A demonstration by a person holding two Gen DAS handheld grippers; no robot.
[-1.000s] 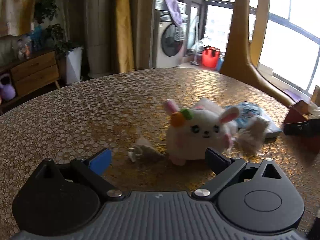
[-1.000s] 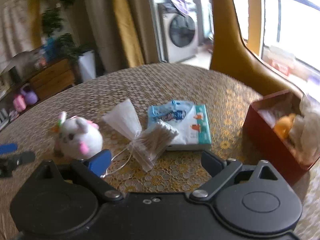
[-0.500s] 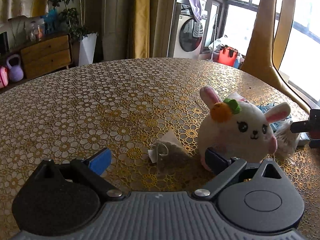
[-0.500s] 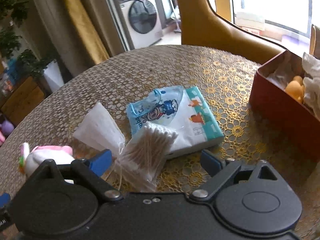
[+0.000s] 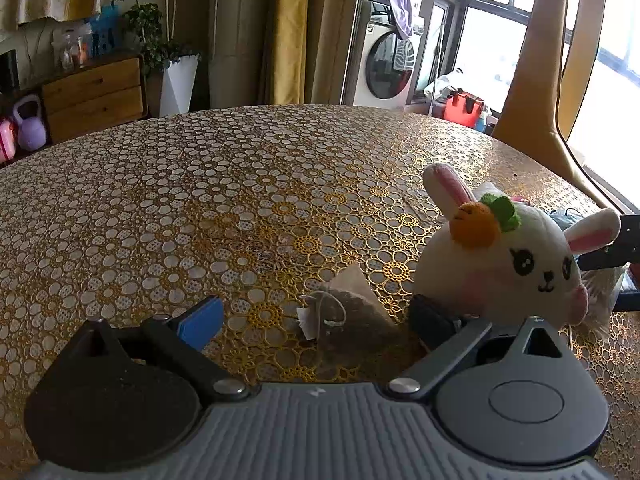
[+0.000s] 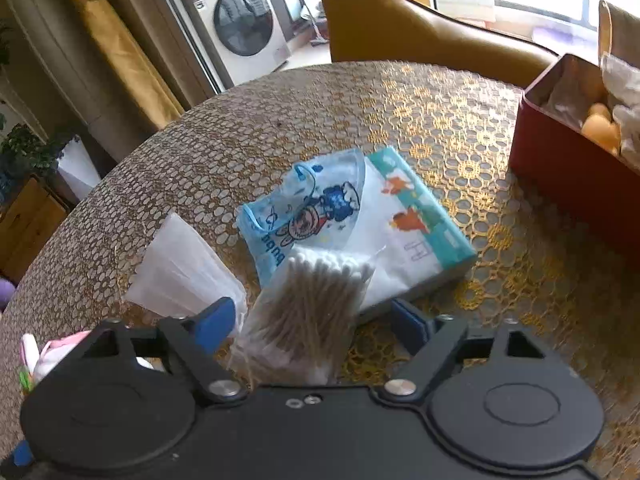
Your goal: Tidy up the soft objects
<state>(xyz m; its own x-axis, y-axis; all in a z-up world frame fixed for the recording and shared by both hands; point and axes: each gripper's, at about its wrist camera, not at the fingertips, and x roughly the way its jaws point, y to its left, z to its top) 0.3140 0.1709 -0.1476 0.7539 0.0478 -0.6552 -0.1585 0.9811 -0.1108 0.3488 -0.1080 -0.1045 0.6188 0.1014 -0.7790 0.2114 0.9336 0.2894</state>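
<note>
The bag of cotton swabs [image 6: 308, 312] lies on the table [image 6: 320, 120] right between the fingers of your right gripper [image 6: 310, 318], which stands wide apart and grips nothing yet; the bag's far end rests on the pack of tissues [image 6: 416, 236], with a blue printed pouch [image 6: 304, 208] on top of the pack and a folded white mask [image 6: 180, 272] just beside the bag on the left. Your left gripper [image 5: 316, 322] is also released, and the tea bag [image 5: 348, 304] with its string and paper tag sits between its two fingers on the table, while the plush rabbit [image 5: 504, 268] stands just to the right, touching or almost touching the right finger [image 5: 430, 318]. The red box [image 6: 576, 156] at the far right already holds some soft things, so I judge it is the place where the items go. The step in hand seems to be the reach for a pick, one item for each gripper. For the next move you need to close gently: the swab bag is thin and slippery and may drag the pouch or the tissues with it, and the tea bag is flat and light, so your fingers must come low to the table without pushing the rabbit away.
</note>
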